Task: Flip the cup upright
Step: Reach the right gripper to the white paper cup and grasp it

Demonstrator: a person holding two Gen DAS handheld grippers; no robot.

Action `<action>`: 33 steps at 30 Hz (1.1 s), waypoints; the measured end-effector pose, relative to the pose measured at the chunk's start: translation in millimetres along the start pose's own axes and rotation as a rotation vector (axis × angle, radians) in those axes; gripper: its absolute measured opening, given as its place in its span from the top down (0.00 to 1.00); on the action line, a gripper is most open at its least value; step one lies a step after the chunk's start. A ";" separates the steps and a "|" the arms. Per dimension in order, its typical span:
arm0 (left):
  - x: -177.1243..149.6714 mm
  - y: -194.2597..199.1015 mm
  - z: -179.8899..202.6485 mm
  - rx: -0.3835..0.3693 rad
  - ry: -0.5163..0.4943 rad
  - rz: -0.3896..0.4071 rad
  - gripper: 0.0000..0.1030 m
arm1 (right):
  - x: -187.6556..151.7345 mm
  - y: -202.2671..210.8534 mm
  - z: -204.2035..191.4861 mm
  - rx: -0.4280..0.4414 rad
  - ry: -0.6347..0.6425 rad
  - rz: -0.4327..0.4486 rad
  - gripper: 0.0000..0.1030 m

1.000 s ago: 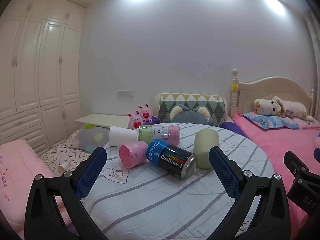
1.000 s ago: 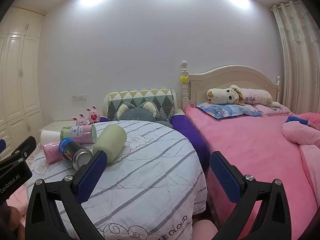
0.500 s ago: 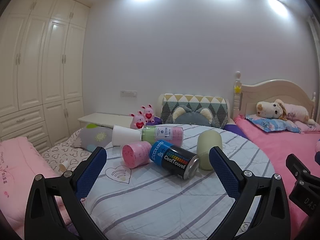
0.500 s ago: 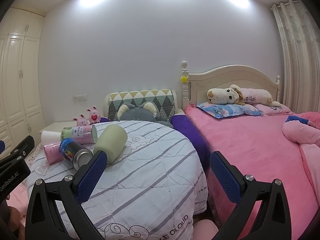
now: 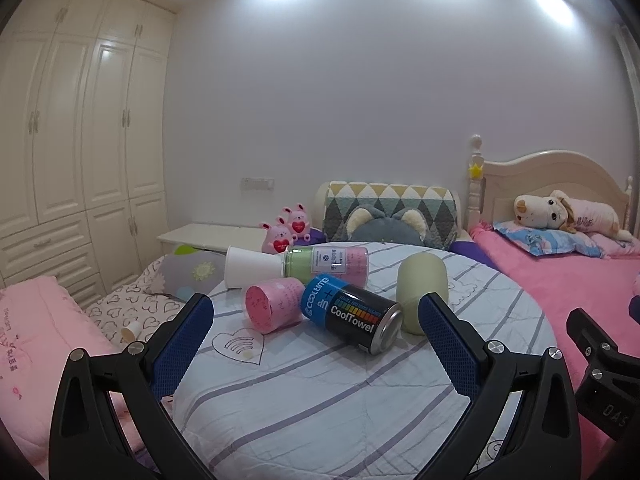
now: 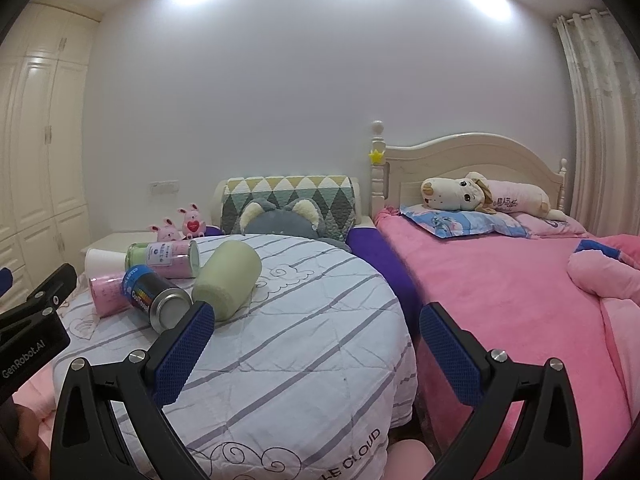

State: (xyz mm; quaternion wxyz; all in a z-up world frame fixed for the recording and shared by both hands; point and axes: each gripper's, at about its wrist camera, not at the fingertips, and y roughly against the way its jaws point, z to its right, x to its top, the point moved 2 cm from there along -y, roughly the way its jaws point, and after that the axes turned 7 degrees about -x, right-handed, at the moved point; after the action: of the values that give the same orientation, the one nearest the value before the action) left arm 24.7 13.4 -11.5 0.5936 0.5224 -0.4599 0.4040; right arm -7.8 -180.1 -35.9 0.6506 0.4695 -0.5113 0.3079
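Cup (image 5: 422, 294), pale green and rounded, lay on its side on the round counter (image 5: 320, 396) covered by a striped white quilt, ahead of the left gripper (image 5: 316, 338) and just beyond its right fingertip, not touching it. In the right wrist view the same cup (image 6: 227, 280) lay ahead and to the left of the right gripper (image 6: 318, 338), its mouth end just above that gripper's left fingertip; whether they touched could not be told.

Both grippers stood wide, blue pads (image 5: 182, 344) well apart, holding nothing. The left gripper hovered over the near part of the counter; the right gripper hung over the counter's right edge, with the pink bed (image 6: 500, 296) ahead of its right finger.

Beside the cup, directly ahead between the left gripper's fingers, lay a black and blue CoolTowel can (image 5: 352, 314) on its side, touching the cup. Left of the can lay a pink roll (image 5: 272, 306), touching it. Farther ahead lay a white paper cup (image 5: 250, 266) on its side, with a green and pink jar (image 5: 326, 266) lying against it.

Beyond the counter sat two pink bunny toys (image 5: 286, 232), a grey eared cushion (image 5: 382, 228) and a diamond-patterned bolster (image 5: 392, 204). A plush dog (image 6: 480, 196) lay on the bed's pillow, far ahead of the right gripper. White wardrobes (image 5: 80, 140) stood far to the left of the left gripper.
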 end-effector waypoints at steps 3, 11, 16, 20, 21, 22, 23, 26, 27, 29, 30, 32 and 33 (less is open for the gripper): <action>-1.1 -4.7 -4.7 0.002 0.013 -0.014 0.00 | 1.5 -2.5 -3.0 0.000 0.013 -0.003 0.00; -6.5 -25.7 -27.6 0.066 0.047 -0.069 0.00 | 9.9 -20.0 -19.4 0.074 0.025 -0.033 0.00; -8.2 -44.9 -49.0 0.130 0.084 -0.115 0.00 | 17.7 -42.6 -46.8 0.151 0.073 -0.065 0.00; -4.8 -58.3 -66.5 0.203 0.096 -0.138 0.00 | 26.9 -58.9 -77.3 0.193 0.166 -0.072 0.00; -4.6 -61.1 -70.0 0.221 0.094 -0.145 0.00 | 31.3 -63.6 -88.9 0.205 0.203 -0.070 0.00; -3.7 -64.6 -73.8 0.239 0.095 -0.154 0.00 | 32.9 -64.9 -93.5 0.216 0.217 -0.068 0.00; -2.7 -67.7 -77.7 0.254 0.098 -0.163 0.00 | 36.4 -68.8 -101.3 0.241 0.242 -0.068 0.00; 2.0 -74.3 -89.5 0.292 0.119 -0.179 0.00 | 47.1 -76.5 -127.4 0.328 0.311 -0.078 0.00; 4.0 -76.0 -93.5 0.298 0.130 -0.183 0.00 | 53.2 -78.7 -139.0 0.372 0.344 -0.073 0.00; 7.4 -81.9 -102.1 0.310 0.160 -0.205 0.00 | 61.3 -82.8 -154.5 0.425 0.401 -0.067 0.00; 8.9 -84.4 -106.3 0.315 0.175 -0.218 0.00 | 66.4 -85.4 -166.3 0.458 0.446 -0.061 0.00; 10.4 -89.5 -113.4 0.320 0.202 -0.241 0.00 | 73.9 -91.3 -184.7 0.506 0.512 -0.054 0.00; 11.4 -91.7 -117.7 0.322 0.217 -0.251 0.00 | 78.0 -97.2 -199.6 0.536 0.561 -0.068 0.00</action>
State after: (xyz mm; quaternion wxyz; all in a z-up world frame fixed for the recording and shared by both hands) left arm 130.2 118.4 -26.9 0.5943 0.6168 -0.2546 0.4490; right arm 175.3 -37.5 2.5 0.6293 0.5371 -0.1990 0.5253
